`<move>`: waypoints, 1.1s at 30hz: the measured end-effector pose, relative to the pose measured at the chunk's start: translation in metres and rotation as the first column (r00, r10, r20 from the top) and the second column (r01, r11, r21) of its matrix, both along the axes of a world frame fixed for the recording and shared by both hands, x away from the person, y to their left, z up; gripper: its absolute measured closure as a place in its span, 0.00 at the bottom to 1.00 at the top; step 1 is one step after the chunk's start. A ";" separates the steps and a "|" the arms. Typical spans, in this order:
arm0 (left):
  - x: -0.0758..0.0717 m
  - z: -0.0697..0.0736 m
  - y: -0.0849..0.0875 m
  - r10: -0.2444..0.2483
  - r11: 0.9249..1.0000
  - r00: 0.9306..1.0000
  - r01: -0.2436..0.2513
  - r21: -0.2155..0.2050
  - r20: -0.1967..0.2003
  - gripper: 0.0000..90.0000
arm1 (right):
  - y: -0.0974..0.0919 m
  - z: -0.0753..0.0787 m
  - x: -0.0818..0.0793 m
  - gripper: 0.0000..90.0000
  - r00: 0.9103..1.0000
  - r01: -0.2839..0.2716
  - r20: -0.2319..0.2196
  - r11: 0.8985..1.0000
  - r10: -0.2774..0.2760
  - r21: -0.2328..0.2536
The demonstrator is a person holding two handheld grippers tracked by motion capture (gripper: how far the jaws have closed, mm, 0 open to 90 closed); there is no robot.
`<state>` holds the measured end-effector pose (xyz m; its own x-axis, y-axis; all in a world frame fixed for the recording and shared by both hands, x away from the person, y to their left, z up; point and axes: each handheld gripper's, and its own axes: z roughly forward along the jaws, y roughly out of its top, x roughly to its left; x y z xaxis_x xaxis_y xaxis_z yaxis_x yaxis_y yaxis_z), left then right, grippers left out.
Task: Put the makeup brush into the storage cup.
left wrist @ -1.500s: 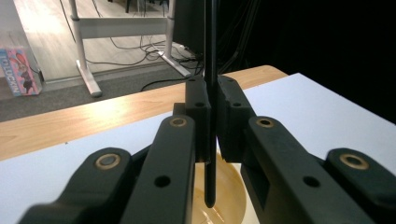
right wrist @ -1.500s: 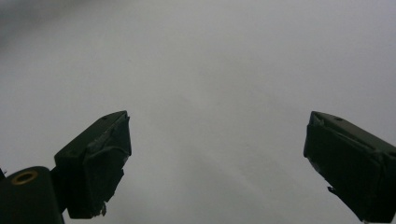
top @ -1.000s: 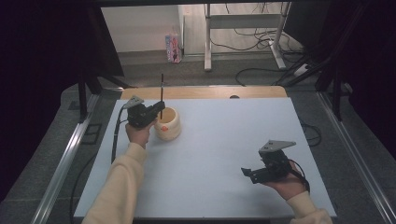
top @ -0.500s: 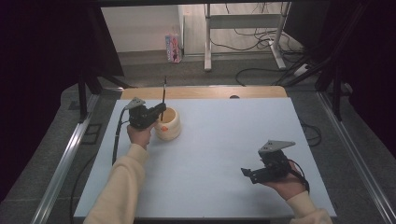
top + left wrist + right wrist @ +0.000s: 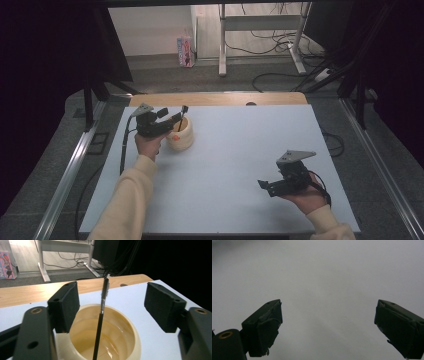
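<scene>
- Now the left gripper (image 5: 110, 307) has just been opening; its jaws stand wide either side of the thin threaded tool (image 5: 101, 315), pads clear, so the tool leans free on the rim of the cream cup (image 5: 181, 135).
- Cup sits near the table's (image 5: 240, 165) far-left corner.
- Right gripper (image 5: 328, 325) idles wide open, holding nothing, near the near-right corner.

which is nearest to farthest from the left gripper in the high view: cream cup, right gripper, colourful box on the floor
1. cream cup: right beside the left gripper.
2. colourful box: on the floor beyond the table's far edge.
3. right gripper: near right of the table.
</scene>
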<state>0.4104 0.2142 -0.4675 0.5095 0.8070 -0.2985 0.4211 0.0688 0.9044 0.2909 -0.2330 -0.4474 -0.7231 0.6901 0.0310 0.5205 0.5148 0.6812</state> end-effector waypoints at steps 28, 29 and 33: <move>-0.031 0.019 0.005 -0.055 0.998 0.998 0.055 0.012 0.000 0.13 | 0.001 0.001 0.000 0.09 1.000 0.000 0.001 1.000 0.000 0.004; -0.033 0.019 0.005 -0.059 0.998 0.998 0.059 0.015 0.000 0.13 | 0.001 0.001 0.000 0.09 1.000 0.000 0.001 1.000 0.000 0.004; -0.041 0.020 0.005 -0.071 0.997 0.997 0.071 0.033 0.008 0.13 | 0.001 0.001 0.000 0.09 1.000 0.000 0.001 1.000 0.000 0.004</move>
<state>0.3698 0.2188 -0.4471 0.5683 0.7779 -0.2681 0.4158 0.0096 0.9094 0.2905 -0.2320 -0.4463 -0.7231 0.6899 0.0332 0.5199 0.5120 0.6838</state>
